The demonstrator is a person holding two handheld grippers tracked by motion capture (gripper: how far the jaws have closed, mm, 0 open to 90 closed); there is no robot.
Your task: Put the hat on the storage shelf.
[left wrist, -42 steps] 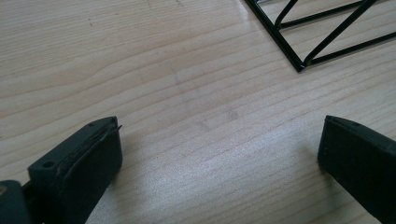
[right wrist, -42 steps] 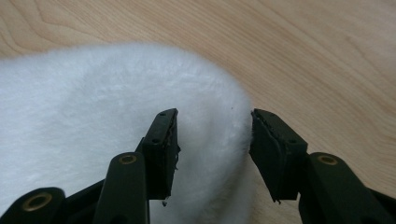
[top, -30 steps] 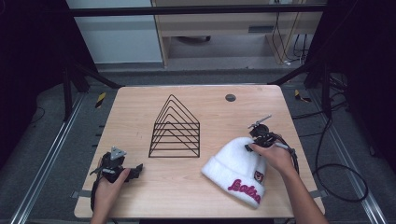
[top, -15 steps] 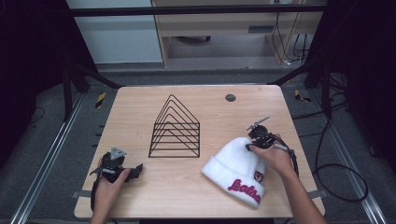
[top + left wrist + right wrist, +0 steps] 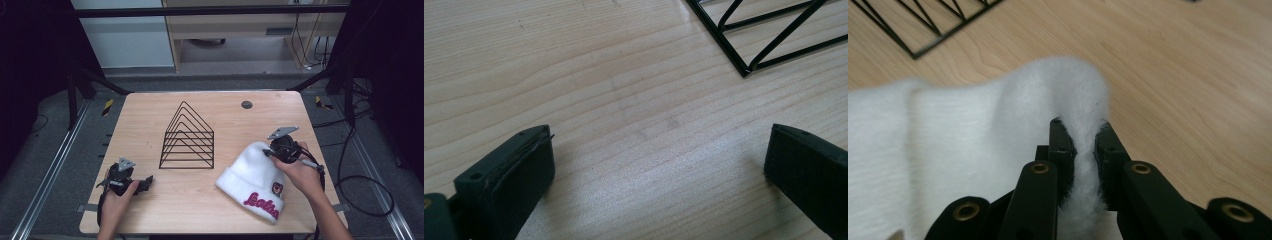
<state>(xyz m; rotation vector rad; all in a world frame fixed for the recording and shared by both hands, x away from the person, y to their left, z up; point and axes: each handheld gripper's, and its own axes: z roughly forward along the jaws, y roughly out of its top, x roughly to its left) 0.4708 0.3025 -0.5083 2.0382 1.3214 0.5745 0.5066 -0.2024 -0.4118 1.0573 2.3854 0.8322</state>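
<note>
While the right gripper is pinching a fold of the white beanie between its jaws, lifting slowly should be keeping the fabric from slipping; the left gripper is resting spread beside the wire rack.

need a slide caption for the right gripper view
Right gripper fingers pinch a fold of the white knit beanie above the wooden table, wire rack behind.

Your right gripper sits near right, jaws pinched tight on a fold of the hat. Your left gripper rests near left, jaws wide apart, holding nothing.
</note>
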